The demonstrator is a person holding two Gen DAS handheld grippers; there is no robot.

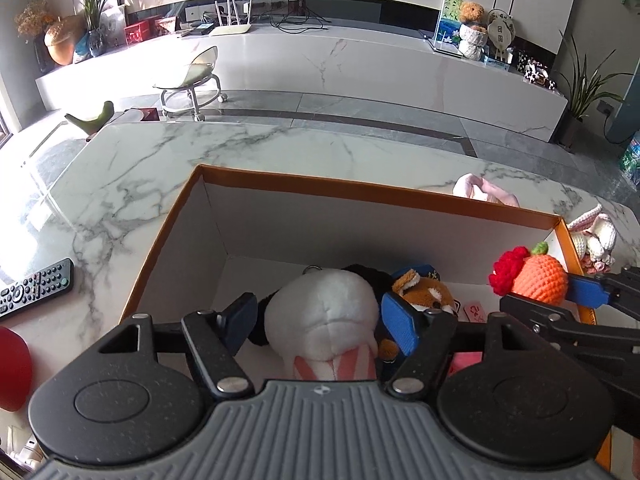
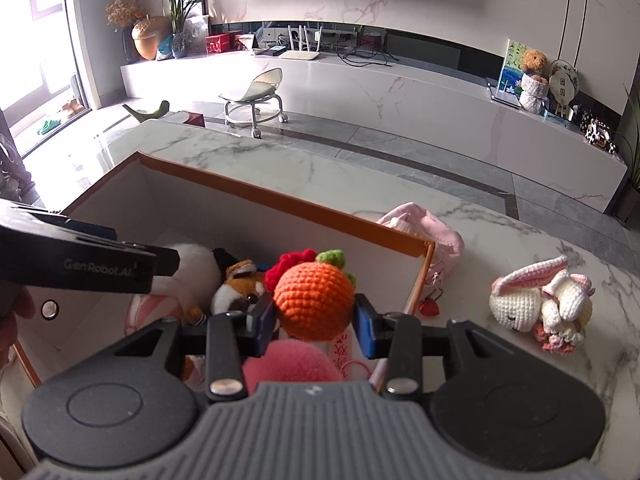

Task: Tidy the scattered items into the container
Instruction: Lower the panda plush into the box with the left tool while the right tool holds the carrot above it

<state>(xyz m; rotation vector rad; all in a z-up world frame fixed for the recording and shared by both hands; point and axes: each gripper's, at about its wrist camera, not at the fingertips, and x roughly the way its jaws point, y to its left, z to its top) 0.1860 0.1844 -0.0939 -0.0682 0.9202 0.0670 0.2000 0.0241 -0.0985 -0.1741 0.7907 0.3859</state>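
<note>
Left gripper (image 1: pixel 318 318): over the box, jaws spread wide, one on each side of the white stuffed toy (image 1: pixel 324 316) but not pressing it.
Right gripper (image 2: pixel 316 316): over the right part of the box, jaws clenched on the orange yarn ball (image 2: pixel 314 300).
Orange yarn ball: up in the air above the box, with a red yarn flower (image 2: pixel 288 266) and a green leaf on top.
Box (image 1: pixel 360 192): open, orange rim, white inside, sits on the counter (image 1: pixel 132 176).
Inside the box: the white stuffed toy, a small fox toy (image 1: pixel 426 294) beside it, and something pink.
Yarn bunny (image 2: pixel 536 304): on the counter, to the right of the box.
Pink cloth (image 2: pixel 432 232): on the counter, touching the box's far right corner.
Remote (image 1: pixel 34 292): on the counter, to the left of the box.
</note>
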